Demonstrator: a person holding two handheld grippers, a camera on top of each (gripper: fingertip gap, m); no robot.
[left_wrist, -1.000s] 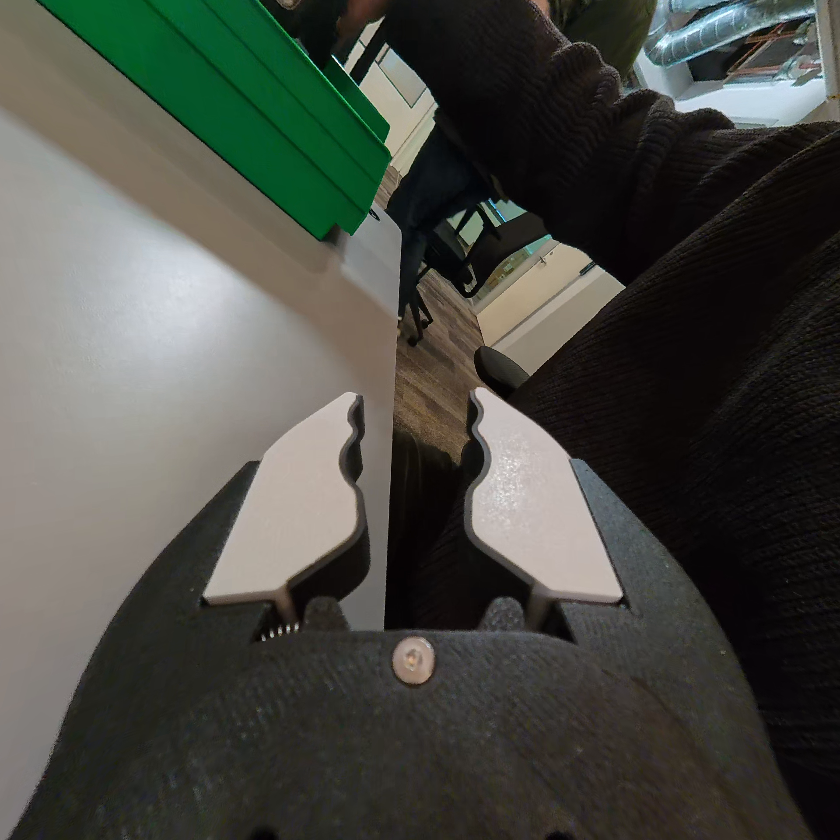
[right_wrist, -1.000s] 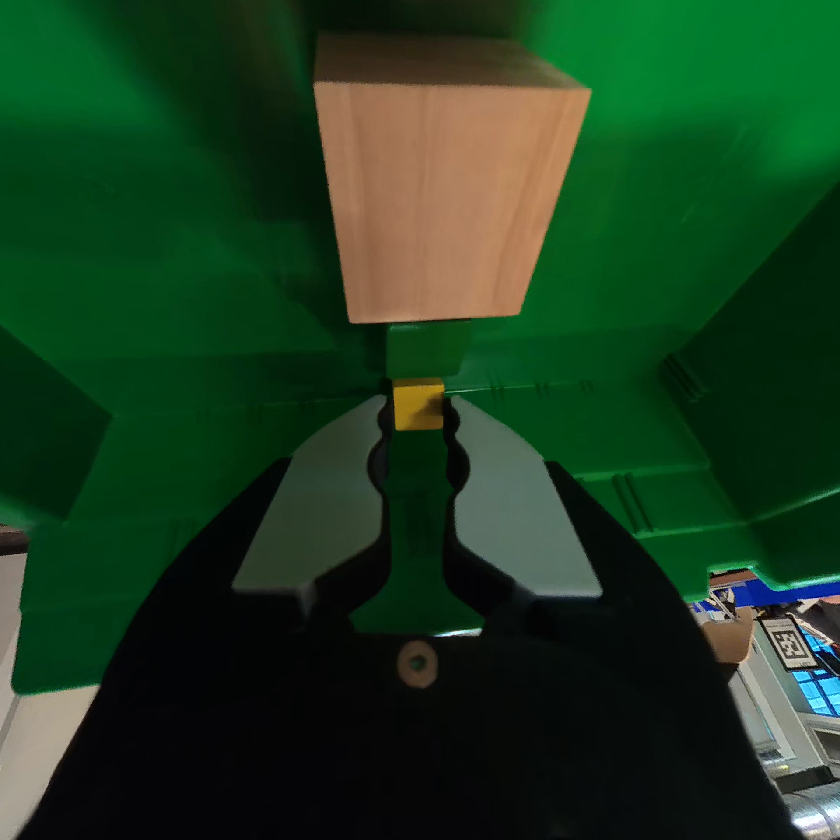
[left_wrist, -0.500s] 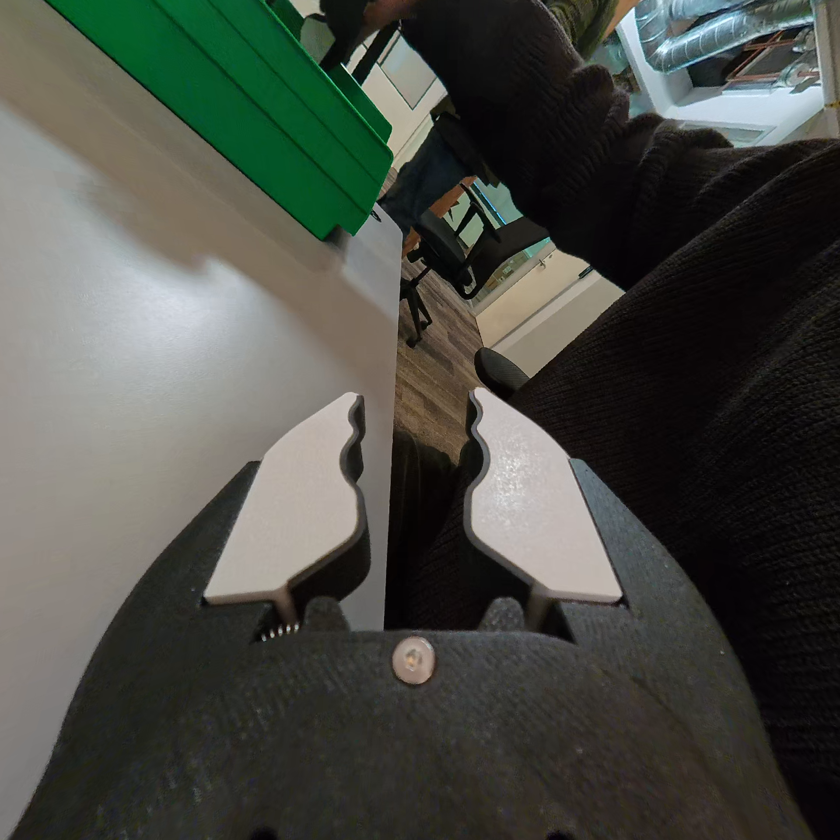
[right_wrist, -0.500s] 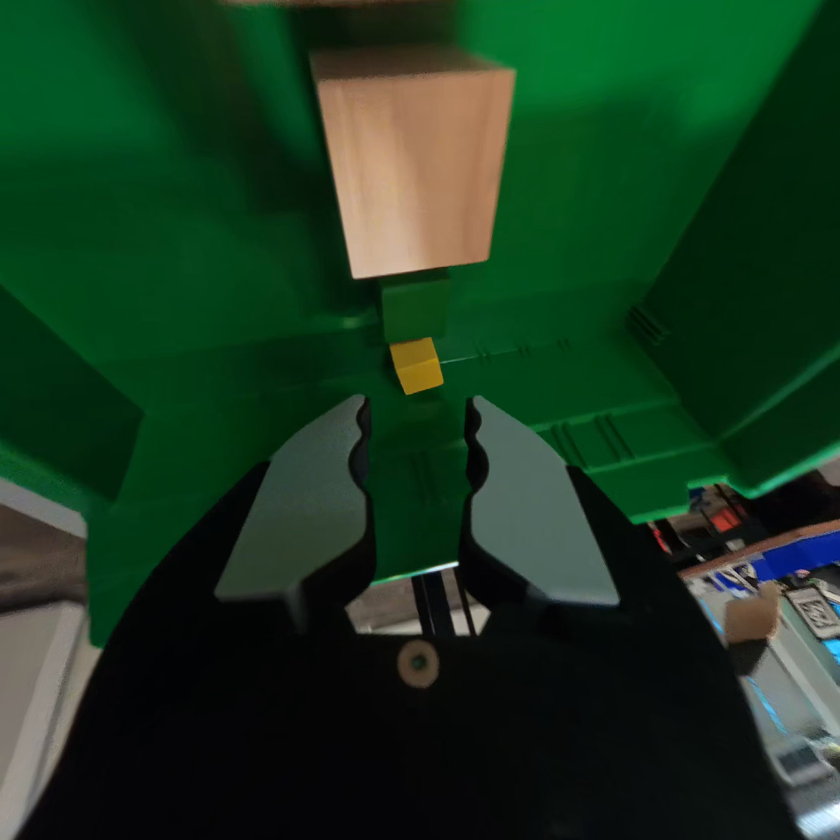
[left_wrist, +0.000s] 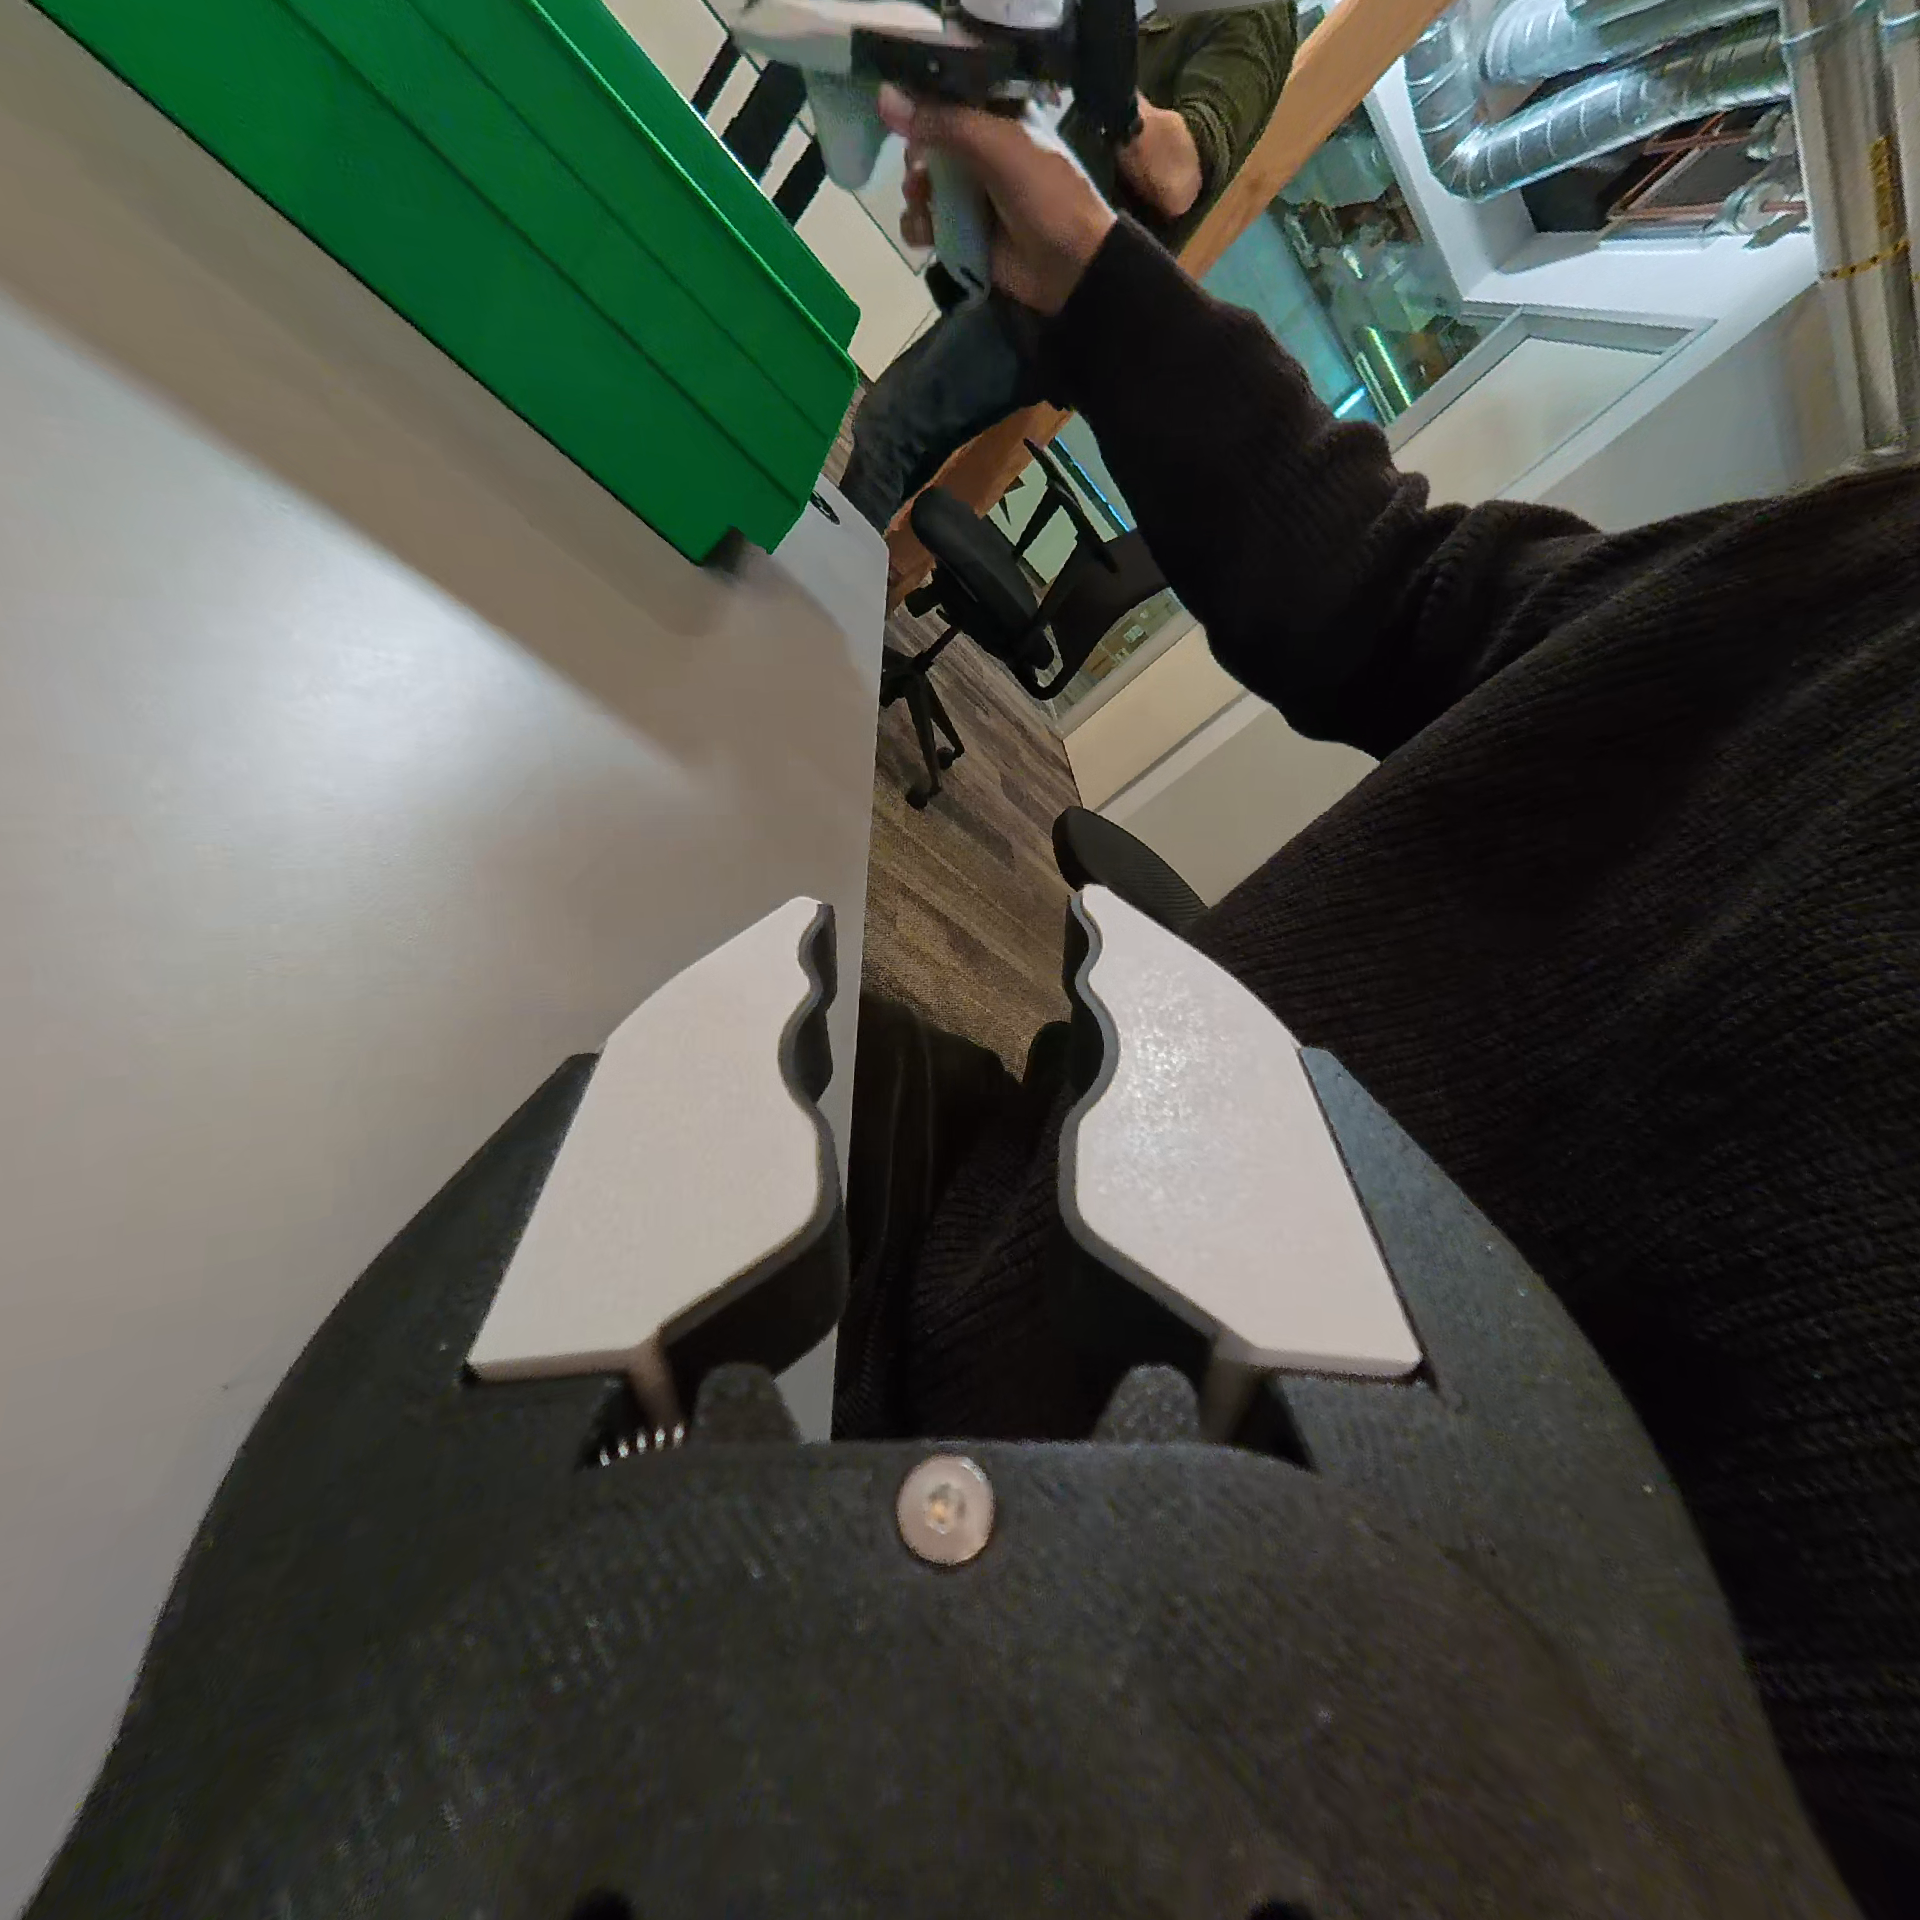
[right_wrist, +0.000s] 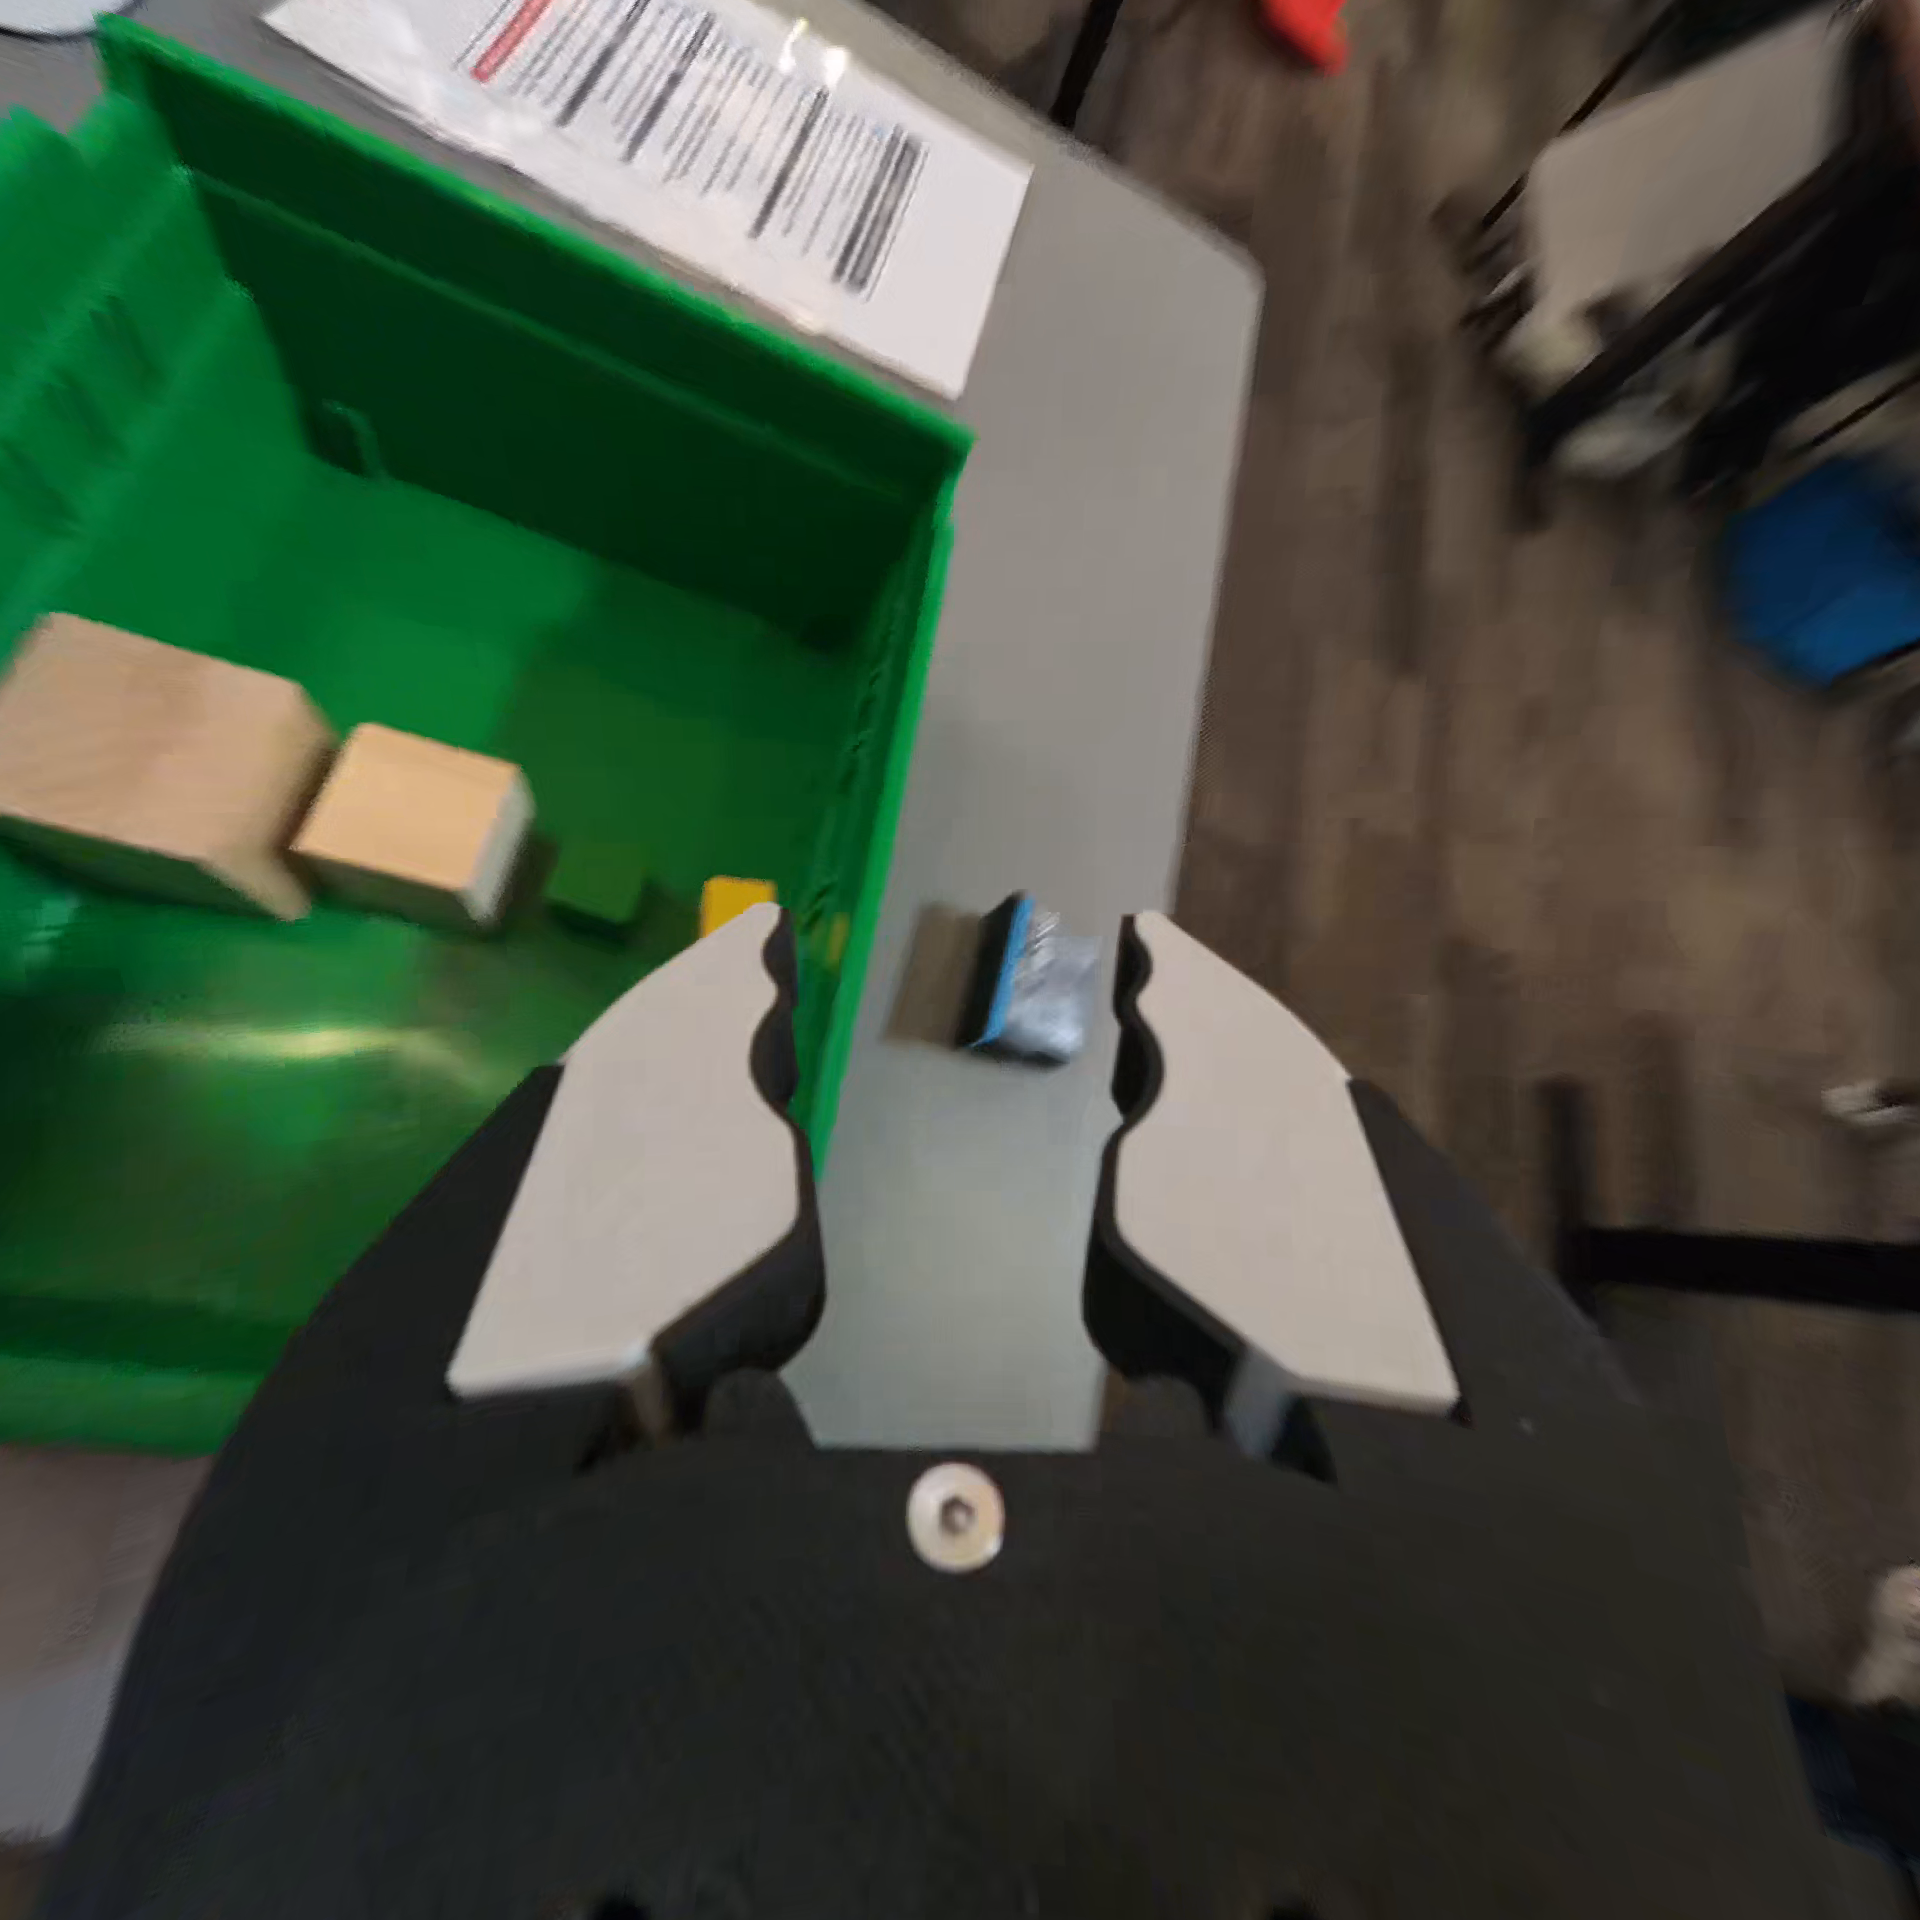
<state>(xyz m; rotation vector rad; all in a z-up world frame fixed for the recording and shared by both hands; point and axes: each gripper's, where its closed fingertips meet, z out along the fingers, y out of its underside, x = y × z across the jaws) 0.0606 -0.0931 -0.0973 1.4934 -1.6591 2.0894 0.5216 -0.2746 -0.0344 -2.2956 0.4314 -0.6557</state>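
Open table strip lying ahead of the right gripper (right_wrist: 951, 971)

The green bin (right_wrist: 883, 790) wall is crowding it at 9 o'clock, a small blue-edged object (right_wrist: 1023, 987) is sitting at 12, and the table (right_wrist: 1091, 644) edge is dropping off at 3; the left gripper (left_wrist: 951, 971) is facing the person's dark sleeve (left_wrist: 1558, 1039) at 2 o'clock.

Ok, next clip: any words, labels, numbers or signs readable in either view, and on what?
White printed sheet on the table behind the green bin: rows of dark print and a red strip, too blurred to read.
Small blue and silver object beside the bin: no writing discernible.
Left wrist view: no text visible.
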